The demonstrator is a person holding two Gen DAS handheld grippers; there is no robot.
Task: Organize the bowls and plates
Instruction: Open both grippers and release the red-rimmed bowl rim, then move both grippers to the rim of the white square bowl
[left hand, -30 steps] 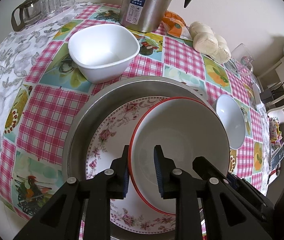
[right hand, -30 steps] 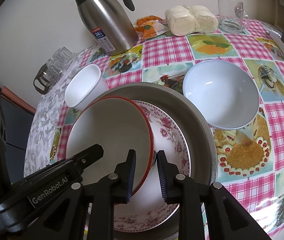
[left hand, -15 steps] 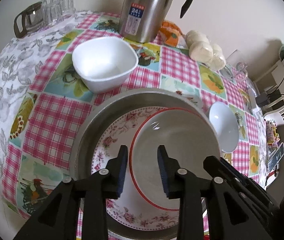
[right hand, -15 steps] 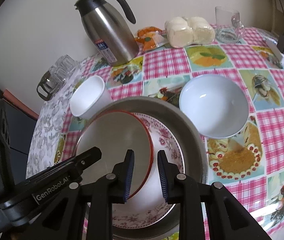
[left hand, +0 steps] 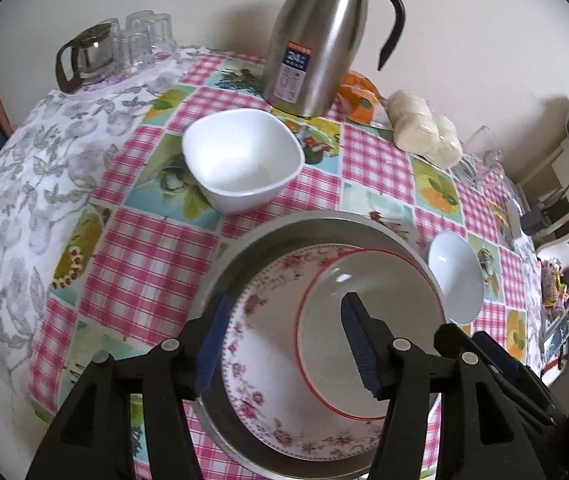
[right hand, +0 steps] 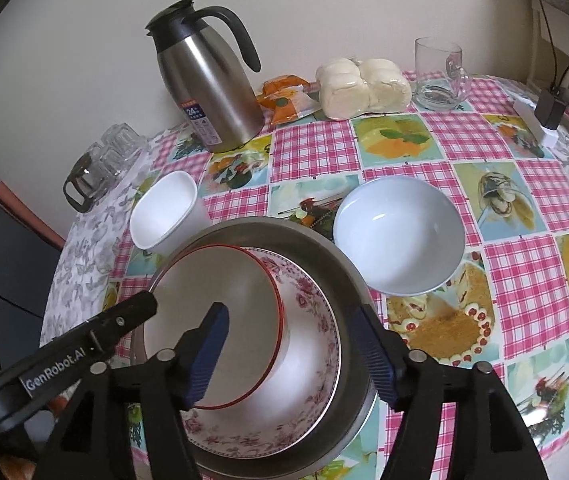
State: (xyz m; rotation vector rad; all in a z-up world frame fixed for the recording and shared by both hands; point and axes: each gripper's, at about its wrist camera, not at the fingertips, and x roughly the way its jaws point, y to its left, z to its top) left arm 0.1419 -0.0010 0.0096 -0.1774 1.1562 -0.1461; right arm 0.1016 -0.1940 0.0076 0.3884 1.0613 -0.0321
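Both views are evenly lit by soft daylight. A soft shadow is cast on the wall behind the steel jug [left hand: 316, 40], and a small highlight is seen in the red-rimmed bowl [left hand: 368, 320]. Strong fisheye bending is shown around the jug, with dark corners. Focus is sharp throughout; no blur is seen.

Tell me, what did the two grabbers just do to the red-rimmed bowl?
Both let go: the left gripper and right gripper have just been opening and lifted off the red-rimmed bowl. It stays in the flowered plate. The white bowls stayed put.
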